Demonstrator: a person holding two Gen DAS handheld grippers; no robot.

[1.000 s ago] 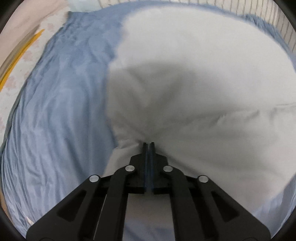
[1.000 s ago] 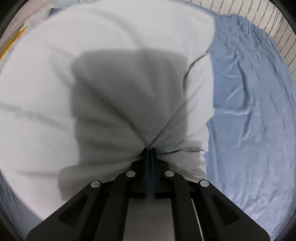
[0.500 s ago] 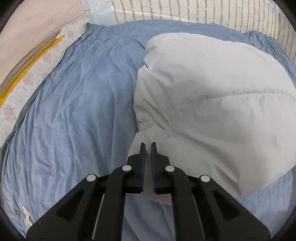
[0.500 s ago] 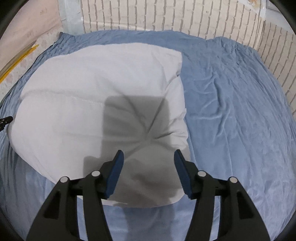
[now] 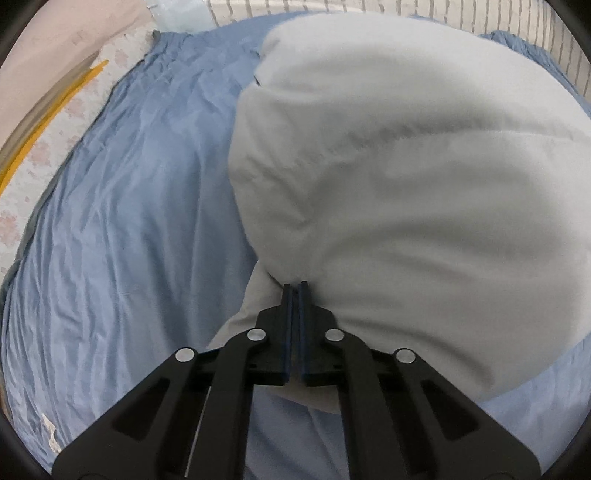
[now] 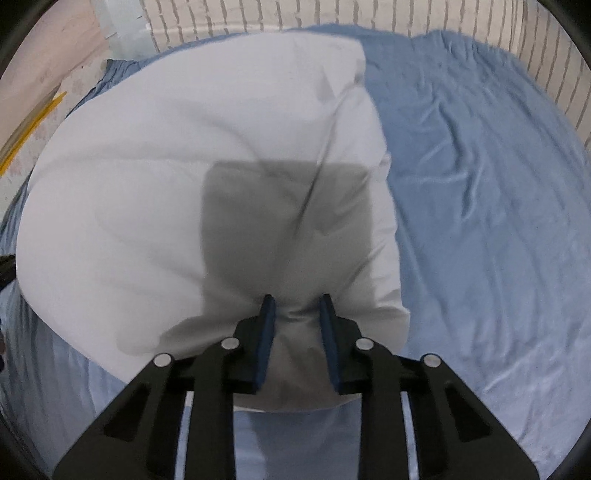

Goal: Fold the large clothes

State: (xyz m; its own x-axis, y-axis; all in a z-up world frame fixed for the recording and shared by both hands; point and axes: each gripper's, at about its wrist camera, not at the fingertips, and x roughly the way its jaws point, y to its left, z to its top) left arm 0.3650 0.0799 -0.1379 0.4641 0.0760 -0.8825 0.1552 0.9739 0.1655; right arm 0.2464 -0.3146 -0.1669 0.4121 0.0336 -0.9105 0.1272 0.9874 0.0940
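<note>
While the white garment (image 5: 406,177) lies in a puffy folded bundle on the blue bedsheet (image 5: 122,236), both tools are at its near edge. The left hand-held gripper (image 5: 294,286) has its jaws pressed almost together, w/ a thin bit of the white fabric pinched between the blue pads (image 5: 286,325) at the bundle's near-left corner; cloth bunches into creases right at the tips. The right hand-held gripper (image 6: 295,301) is part-open, its blue pads (image 6: 266,339) set apart on either side of a raised hump of the same white garment (image 6: 184,184) at the near-right corner; fabric sits between the jaws, touching or nearly touching both pads (can't tell if it is actually squeezed). A square dark shadow falls on the cloth just ahead of the right tool. The sheet (image 6: 480,221) is wrinkled and spreads wide to the right of the bundle in the right wrist view, and to the left of it in the left wrist view. Behind the bed runs a pale brick-pattern wall (image 6: 332,14); at far left, a floral-print strip (image 5: 74,99) w/ a yellow band (image 5: 44,129), blurred.
</note>
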